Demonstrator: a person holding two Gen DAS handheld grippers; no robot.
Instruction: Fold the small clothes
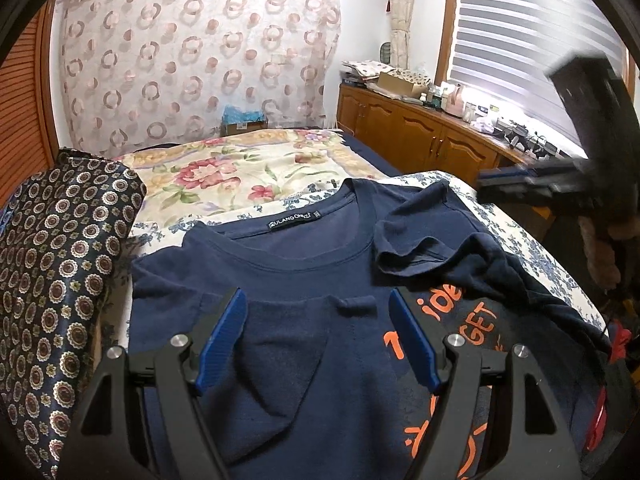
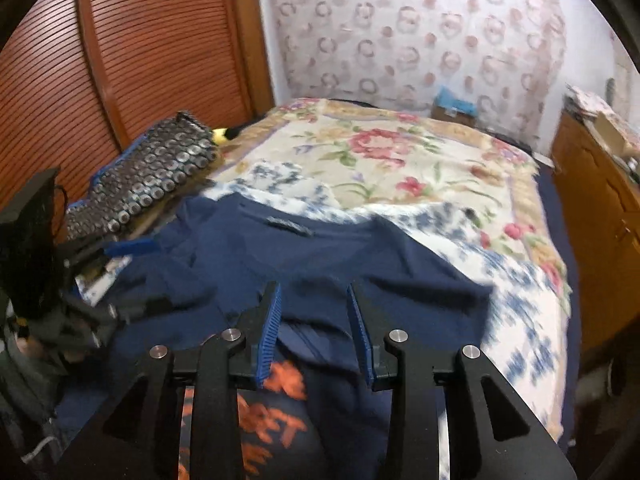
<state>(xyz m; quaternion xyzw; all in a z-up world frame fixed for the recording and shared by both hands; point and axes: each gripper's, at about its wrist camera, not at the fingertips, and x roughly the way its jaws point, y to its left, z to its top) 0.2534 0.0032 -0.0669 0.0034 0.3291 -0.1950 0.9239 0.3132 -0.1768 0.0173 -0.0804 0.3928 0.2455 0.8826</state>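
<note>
My left gripper (image 1: 318,316) hangs with its jaws spread wide above the navy T-shirt (image 1: 280,280), which lies on the bed (image 1: 240,168) with both sleeves folded inward, collar pointing away from me. My right gripper (image 2: 314,312) is also parted, empty, over the shirt's right sleeve (image 2: 420,280).

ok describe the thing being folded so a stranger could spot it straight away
Start at the bed with the big floral quilt; at its near end, on a blue-and-white flowered cloth, lies a navy t-shirt. Unlike the patterned fabrics around it, it is plain dark blue with orange lettering on the front and a small black neck label.
</note>
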